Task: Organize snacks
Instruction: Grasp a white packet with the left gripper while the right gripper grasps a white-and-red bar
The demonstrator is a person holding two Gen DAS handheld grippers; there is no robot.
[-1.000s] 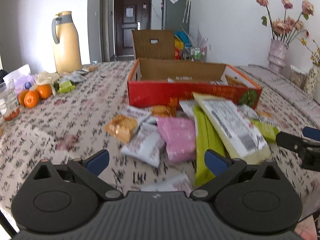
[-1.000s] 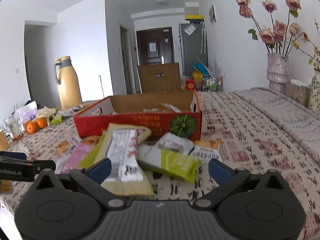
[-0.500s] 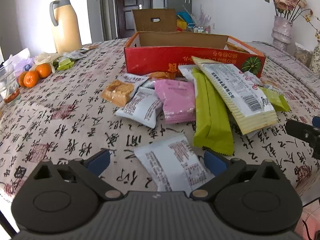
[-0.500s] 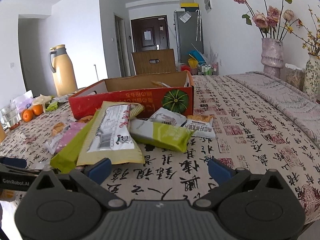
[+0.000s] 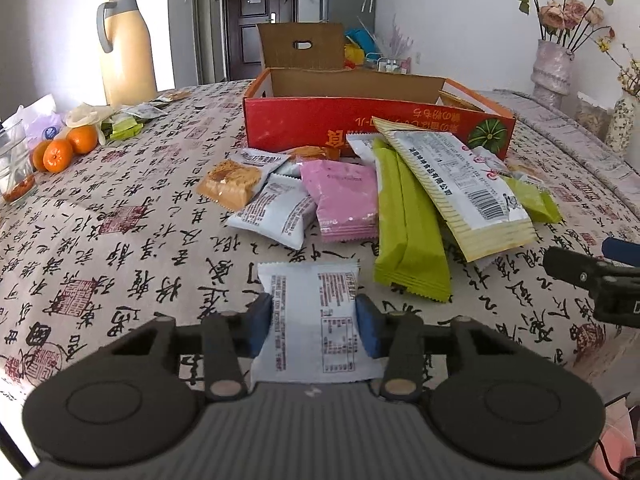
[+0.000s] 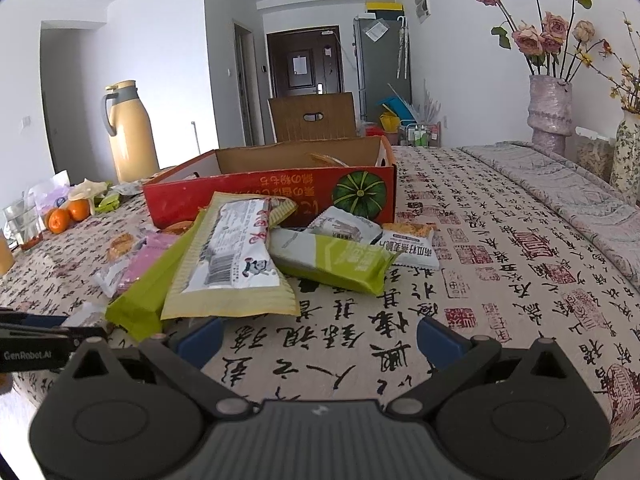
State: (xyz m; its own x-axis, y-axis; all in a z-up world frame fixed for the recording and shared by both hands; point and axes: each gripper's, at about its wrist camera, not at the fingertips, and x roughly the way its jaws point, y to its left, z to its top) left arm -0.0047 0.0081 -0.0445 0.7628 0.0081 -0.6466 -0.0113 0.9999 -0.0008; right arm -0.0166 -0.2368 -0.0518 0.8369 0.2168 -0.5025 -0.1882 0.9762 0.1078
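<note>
Left wrist view: one red box (image 5: 360, 128) stands on the desk (image 5: 132, 240), a heap of snack packets before it; three oranges (image 5: 64, 148) lie far left. The left tongs (image 5: 314, 320) are closing, their blue pads against both sides of one white packet (image 5: 316, 320) lying on the desk.

Right wrist view: the right tongs (image 6: 318, 338) gape wide and empty over bare cloth, just short of the two green packets (image 6: 340, 260).

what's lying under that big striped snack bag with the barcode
The striped bag lies across a long green packet and another green-and-white packet. Whatever else it covers is hidden.
</note>
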